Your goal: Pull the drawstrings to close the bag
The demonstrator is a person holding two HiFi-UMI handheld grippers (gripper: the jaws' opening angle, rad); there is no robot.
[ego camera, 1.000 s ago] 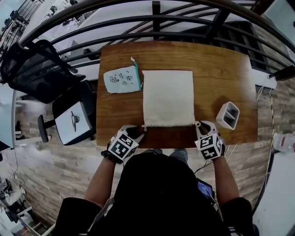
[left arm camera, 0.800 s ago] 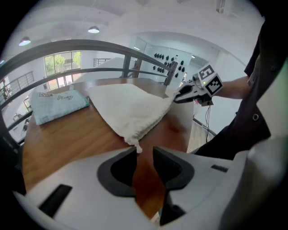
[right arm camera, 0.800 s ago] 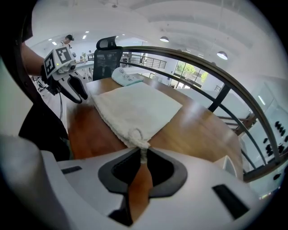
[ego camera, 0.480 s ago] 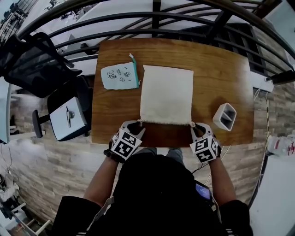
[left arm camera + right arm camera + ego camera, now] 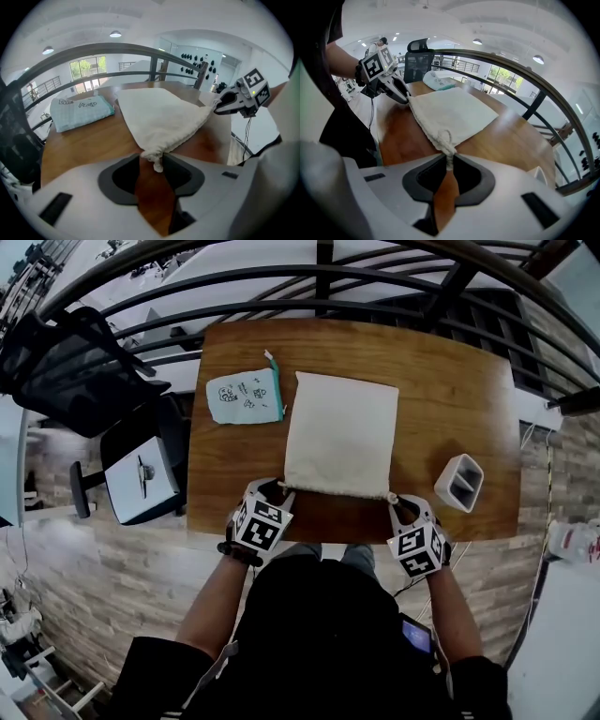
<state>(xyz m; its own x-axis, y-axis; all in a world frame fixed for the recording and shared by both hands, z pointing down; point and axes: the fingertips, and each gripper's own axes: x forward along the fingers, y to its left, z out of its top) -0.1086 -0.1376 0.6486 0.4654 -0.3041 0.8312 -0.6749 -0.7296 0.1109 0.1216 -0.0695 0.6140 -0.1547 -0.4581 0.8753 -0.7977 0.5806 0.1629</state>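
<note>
The cream bag (image 5: 340, 435) lies flat in the middle of the wooden bench (image 5: 450, 381), its gathered mouth toward the person. The left tongs (image 5: 275, 488) sit at the bag's near left corner and are opening. The knotted drawstring end (image 5: 157, 163) stands between them, and the pads seem to have let go of it, though the gap is narrow. The right tongs (image 5: 401, 502) at the near right corner are clenched on the other drawstring (image 5: 449, 161). A teal pouch (image 5: 246, 397) lies just left of the bag, and a white holder (image 5: 460, 481) stands to its right.
</note>
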